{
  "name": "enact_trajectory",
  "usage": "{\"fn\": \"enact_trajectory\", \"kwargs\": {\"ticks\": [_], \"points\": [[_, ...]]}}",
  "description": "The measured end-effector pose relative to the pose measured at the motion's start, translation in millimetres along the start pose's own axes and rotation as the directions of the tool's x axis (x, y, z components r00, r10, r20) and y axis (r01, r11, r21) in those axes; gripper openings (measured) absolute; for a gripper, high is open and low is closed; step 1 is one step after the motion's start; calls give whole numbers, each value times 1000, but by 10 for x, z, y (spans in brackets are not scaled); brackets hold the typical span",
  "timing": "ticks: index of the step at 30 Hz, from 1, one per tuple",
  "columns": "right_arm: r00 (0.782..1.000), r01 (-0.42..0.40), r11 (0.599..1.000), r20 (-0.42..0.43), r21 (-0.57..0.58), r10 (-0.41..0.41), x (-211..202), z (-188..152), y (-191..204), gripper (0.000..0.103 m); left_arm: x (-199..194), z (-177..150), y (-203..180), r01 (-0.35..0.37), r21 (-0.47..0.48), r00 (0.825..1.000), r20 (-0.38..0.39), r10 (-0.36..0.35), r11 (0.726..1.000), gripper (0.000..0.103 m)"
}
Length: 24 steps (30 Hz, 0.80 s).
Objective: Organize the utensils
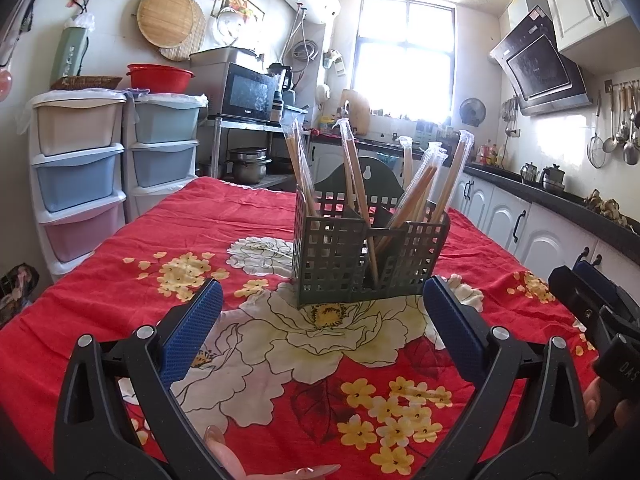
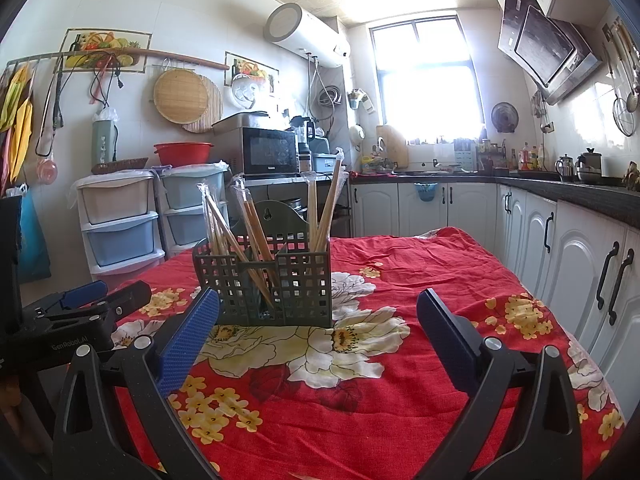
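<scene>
So the dark green utensil caddy point(image 1: 360, 256) sits upright on the counter, on the red flowered cloth point(image 1: 160, 240), roughly in the middle of it and parked right on one of the big white peony prints. It's a perforated plastic thing with dividers inside and a tall back tab with a keyhole hanger slot. Stuck in it are a bunch of wrapped chopsticks point(image 1: 356, 184), each pair in a clear plastic sleeve, leaning every which way across the compartments, some tilted left, some fanned out right. Can't really tell exactly how many pairs or which compartment each one ends up in, the grid walls hide the bottoms. The left tongs point(image 1: 322, 304) are spread wide with nothing between the blue pads, hovering low over the cloth just in front of the caddy, not touching it. The right tongs point(image 2: 318, 308) are also spread wide and empty, pointed at the caddy from the other side, a bit further back from it. Each one pokes into the edge of the other's view. Further out there's a stack of pastel plastic drawers point(image 1: 80, 160) against the left wall, a red basin point(image 1: 160, 76) on top, a microwave point(image 1: 248, 94) on a metal rack beside it, and a bright window point(image 1: 406, 64) at the back over the kitchen worktop.
</scene>
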State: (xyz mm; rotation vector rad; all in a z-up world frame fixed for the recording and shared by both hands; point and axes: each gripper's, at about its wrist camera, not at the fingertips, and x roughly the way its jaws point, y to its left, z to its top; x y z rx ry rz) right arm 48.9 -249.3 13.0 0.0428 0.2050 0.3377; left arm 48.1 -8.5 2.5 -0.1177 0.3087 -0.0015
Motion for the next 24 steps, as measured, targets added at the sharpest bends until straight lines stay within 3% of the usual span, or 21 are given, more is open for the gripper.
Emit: {"fn": "enact_trajectory", "kwargs": {"ticks": [12, 17, 20, 22, 24], "points": [[999, 48, 998, -3, 37, -48, -25, 44, -69, 96, 25, -14, 17, -31, -7, 999, -25, 30, 1000, 92], [989, 136, 983, -69, 125, -128, 31, 176, -329, 96, 78, 154, 287, -35, -64, 991, -128, 27, 997, 92], [949, 262, 958, -210, 116, -235, 290, 352, -668, 97, 222, 377, 626, -109, -18, 975, -196, 104, 994, 92], [903, 318, 944, -334, 91, -272, 564, 390, -900, 97, 514, 490, 953, -204, 14, 938, -282, 200, 979, 92], [833, 377, 924, -458, 58, -311, 928, 334, -1164, 97, 884, 485, 1269, -297, 23, 891, -354, 286, 955, 92]]}}
